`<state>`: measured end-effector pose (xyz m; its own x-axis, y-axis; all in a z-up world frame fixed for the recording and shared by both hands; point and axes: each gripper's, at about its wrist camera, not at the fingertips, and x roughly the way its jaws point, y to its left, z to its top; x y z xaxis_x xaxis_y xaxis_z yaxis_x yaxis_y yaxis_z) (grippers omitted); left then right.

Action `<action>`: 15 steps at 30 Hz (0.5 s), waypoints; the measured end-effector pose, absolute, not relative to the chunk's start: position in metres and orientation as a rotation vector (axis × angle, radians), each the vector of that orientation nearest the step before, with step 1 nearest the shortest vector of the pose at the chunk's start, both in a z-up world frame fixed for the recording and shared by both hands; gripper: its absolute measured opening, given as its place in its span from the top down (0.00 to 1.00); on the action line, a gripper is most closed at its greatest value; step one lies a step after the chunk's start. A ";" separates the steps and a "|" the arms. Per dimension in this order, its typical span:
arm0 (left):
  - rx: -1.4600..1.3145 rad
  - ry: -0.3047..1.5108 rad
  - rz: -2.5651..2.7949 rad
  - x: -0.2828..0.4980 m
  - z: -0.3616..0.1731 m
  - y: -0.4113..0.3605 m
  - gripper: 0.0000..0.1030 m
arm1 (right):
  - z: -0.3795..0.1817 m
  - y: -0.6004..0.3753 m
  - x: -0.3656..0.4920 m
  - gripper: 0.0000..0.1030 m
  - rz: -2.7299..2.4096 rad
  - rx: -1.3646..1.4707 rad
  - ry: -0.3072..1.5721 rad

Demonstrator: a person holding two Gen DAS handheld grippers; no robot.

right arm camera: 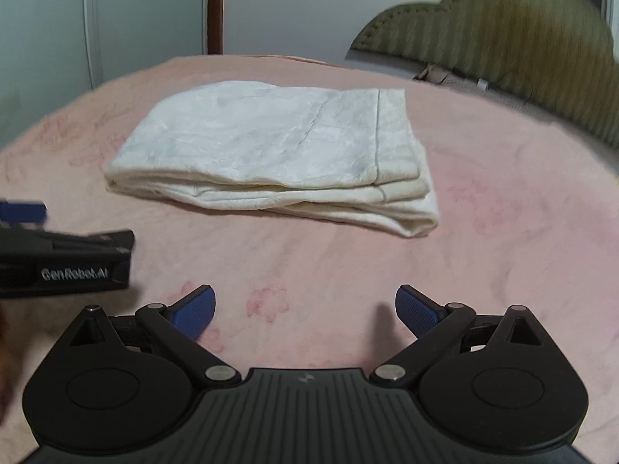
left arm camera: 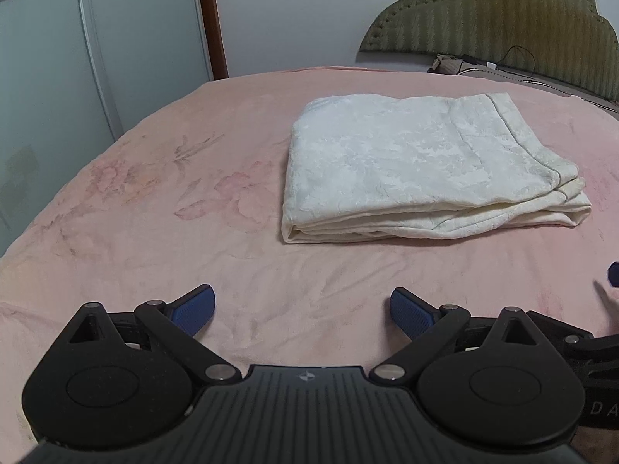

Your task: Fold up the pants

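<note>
White pants (left arm camera: 418, 166) lie folded into a thick rectangular stack on the pink bedspread (left arm camera: 154, 201); they also show in the right wrist view (right arm camera: 271, 150). My left gripper (left arm camera: 301, 309) is open and empty, hovering over the bedspread in front of the stack. My right gripper (right arm camera: 305, 309) is open and empty, also short of the stack. The left gripper's body shows at the left edge of the right wrist view (right arm camera: 65, 263), with a blue finger pad (right arm camera: 23, 210) above it.
An olive padded headboard (left arm camera: 503, 27) stands at the back right, with a cable (left arm camera: 514, 62) and small items below it. A pale wardrobe (left arm camera: 58, 58) and a brown door frame (left arm camera: 211, 19) stand beyond the bed's far left edge.
</note>
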<state>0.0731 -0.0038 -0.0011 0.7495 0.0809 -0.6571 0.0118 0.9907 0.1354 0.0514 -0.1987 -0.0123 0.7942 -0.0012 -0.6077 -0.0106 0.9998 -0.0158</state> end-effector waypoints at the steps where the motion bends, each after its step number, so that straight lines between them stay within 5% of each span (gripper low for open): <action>1: 0.134 0.727 0.031 0.074 -0.001 -0.005 0.04 | -0.013 -0.203 0.052 0.02 0.015 0.009 0.653; 15: 0.112 0.711 0.020 0.069 -0.011 -0.016 0.00 | -0.028 -0.208 0.053 0.00 0.018 0.043 0.634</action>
